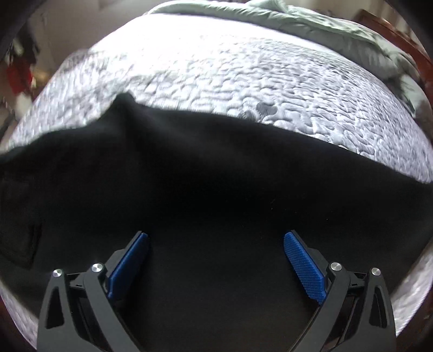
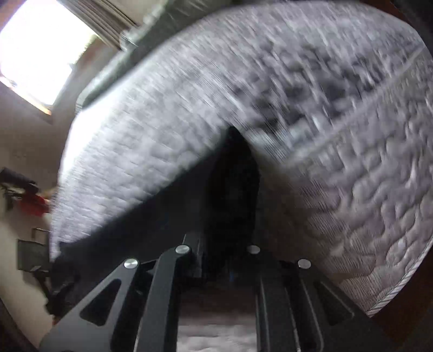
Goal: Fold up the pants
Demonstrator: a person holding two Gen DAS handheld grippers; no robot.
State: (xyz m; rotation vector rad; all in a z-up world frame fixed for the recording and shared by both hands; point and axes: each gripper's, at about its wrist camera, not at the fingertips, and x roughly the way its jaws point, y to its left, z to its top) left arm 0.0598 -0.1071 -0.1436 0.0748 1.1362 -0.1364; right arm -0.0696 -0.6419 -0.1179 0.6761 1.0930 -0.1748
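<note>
Black pants (image 1: 189, 176) lie spread across a white quilted mattress (image 1: 216, 67). My left gripper (image 1: 216, 235) hovers just above them, its blue pads (image 1: 303, 268) wide apart and nothing pinched between them. In the right wrist view my right gripper (image 2: 230, 216) has its fingers drawn together on a dark fold of the pants (image 2: 151, 216), which rises in a narrow peak ahead of the jaws. That view is blurred by motion, and the fingertips themselves are lost in the dark cloth.
A crumpled pale green blanket (image 1: 297, 19) lies at the far end of the bed, beside a wooden frame (image 1: 392, 29). The mattress edge (image 2: 392, 295) runs close on the right. A bright window (image 2: 35, 46) and red clutter (image 2: 35, 203) are off to the left.
</note>
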